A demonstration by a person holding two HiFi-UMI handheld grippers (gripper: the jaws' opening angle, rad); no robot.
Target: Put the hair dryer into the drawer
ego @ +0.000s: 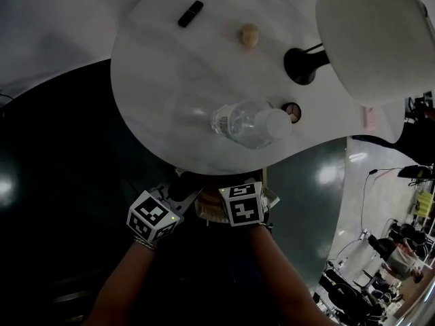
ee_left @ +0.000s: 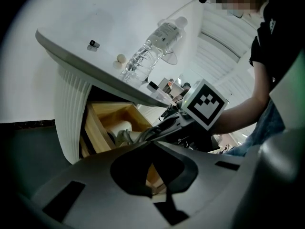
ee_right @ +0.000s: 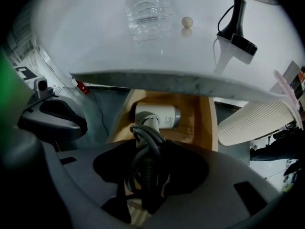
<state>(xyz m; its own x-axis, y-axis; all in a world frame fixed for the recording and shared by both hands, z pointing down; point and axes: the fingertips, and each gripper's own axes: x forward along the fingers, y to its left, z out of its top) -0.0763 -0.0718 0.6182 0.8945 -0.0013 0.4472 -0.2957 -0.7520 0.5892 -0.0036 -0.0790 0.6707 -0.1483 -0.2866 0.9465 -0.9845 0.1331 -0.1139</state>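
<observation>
Right gripper view: right hand-held gripper [ee_right: 147, 194] was clamped on white hair dryer [ee_right: 161, 114] w/ grey cord [ee_right: 145, 144], above open wooden drawer [ee_right: 202, 125]; left hand-held gripper [ee_left: 167, 197] jaws were together, empty.

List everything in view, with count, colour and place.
table: 1, white, above the drawer.
water bottle: 1, clear, standing on table.
ball: 1, beige, on table.
small stick: 1, black, table's far side.
lamp: 1, black base, white shade, on table.
drawer: 1, wooden, open under table.
hair dryer: 1, white, dark cord, in drawer.
left gripper: 1, grey, shut, empty, facing drawer.
right gripper: 1, grey, shut on hair dryer's handle.
</observation>
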